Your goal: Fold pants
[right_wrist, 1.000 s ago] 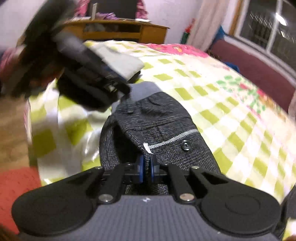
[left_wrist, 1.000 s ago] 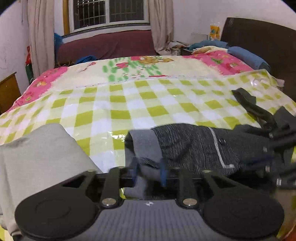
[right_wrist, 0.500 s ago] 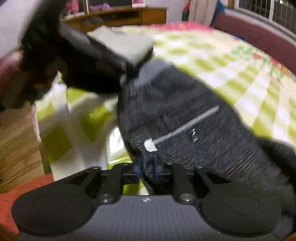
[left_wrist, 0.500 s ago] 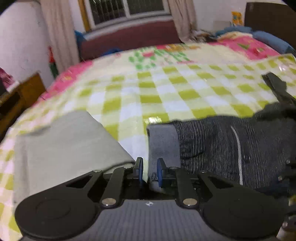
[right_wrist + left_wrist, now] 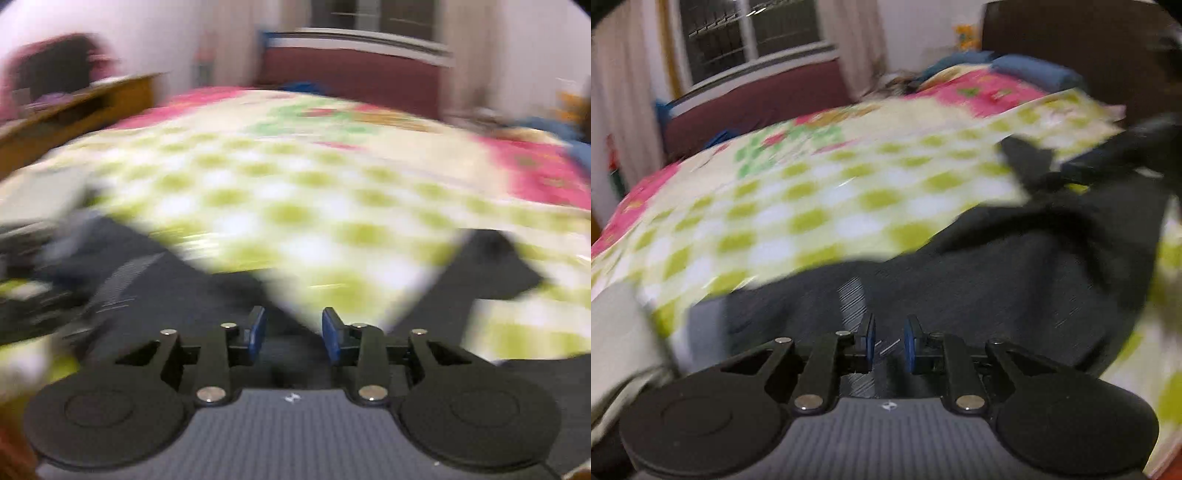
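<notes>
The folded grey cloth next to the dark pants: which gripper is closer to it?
Left. The left gripper hangs open over the dark pants, with the grey cloth just beside it. The right gripper, also open, sits farther along the pants; there the cloth lies well off.

We are seeing a broad stretch of green-and-white checked bedspread (image 5: pixel 820 206) lying bare in the middle and far part of the bed. The dark grey striped pants (image 5: pixel 979 288) are crowding the near edge, a pale grey folded cloth (image 5: pixel 617 332) is filling the near left corner, and a dark wooden headboard (image 5: pixel 1063 44) is walling off the far right.
</notes>
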`<state>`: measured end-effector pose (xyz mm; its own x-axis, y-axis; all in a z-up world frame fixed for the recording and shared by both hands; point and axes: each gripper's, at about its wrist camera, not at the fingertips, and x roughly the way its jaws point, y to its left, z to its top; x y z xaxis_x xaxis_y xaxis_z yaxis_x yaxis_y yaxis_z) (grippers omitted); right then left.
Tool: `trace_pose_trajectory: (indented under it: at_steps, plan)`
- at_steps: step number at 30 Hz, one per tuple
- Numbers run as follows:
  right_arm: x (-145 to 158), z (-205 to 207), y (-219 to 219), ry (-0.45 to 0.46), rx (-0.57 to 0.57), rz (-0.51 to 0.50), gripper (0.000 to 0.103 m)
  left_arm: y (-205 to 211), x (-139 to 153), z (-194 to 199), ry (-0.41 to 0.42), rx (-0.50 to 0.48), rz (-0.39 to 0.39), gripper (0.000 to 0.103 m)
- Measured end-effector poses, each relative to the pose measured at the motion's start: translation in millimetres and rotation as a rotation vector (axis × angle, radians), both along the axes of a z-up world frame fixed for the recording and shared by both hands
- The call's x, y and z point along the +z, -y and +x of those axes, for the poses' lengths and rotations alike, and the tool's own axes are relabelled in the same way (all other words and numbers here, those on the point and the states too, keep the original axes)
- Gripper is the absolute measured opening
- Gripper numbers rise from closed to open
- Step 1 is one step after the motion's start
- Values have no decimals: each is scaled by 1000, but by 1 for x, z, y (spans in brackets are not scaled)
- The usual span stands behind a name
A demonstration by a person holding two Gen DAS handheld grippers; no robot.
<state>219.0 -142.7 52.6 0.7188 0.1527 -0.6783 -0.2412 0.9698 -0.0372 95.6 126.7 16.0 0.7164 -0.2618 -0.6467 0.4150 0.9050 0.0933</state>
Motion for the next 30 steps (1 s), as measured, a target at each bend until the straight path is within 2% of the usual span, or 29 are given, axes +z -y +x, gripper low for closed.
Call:
trace_pose_trajectory:
  at_steps: [1, 3, 8, 10, 13, 17, 19, 21, 25, 28, 30]
  plan:
    - [1, 14, 14, 0, -55, 7, 48, 14, 2, 3, -2, -36, -21, 32]
    - [-3, 52, 44, -14, -177, 28, 55, 43, 4, 9, -21, -112, -69, 33]
    - [-27, 147, 97, -98, -392, 131, 57, 105, -4, 22, -75, -252, -153, 34]
    - [-35, 176, 110, -117, -464, 164, 57, 124, -11, 23, -72, -287, -131, 35]
    - [-48, 221, 118, -147, -529, 130, 62, 142, -23, 23, -80, -313, -94, 34]
    - [-81, 262, 112, -202, -578, -2, 59, 145, -34, 25, -115, -310, -72, 35]
    - [-89, 262, 122, -223, -593, 22, 23, 145, -33, 28, -122, -303, -68, 35]
    - [-81, 251, 139, -214, -586, 106, 5, 146, -29, 30, -116, -303, -59, 35]
    - [-22, 199, 177, -63, -526, 335, 5, 150, -17, 32, -66, -287, -21, 35]
    - [28, 121, 219, 89, -490, 553, 5, 159, -5, 27, -23, -297, -19, 34]
    - [43, 59, 247, 183, -506, 627, 6, 167, -4, 21, -10, -320, -10, 34]
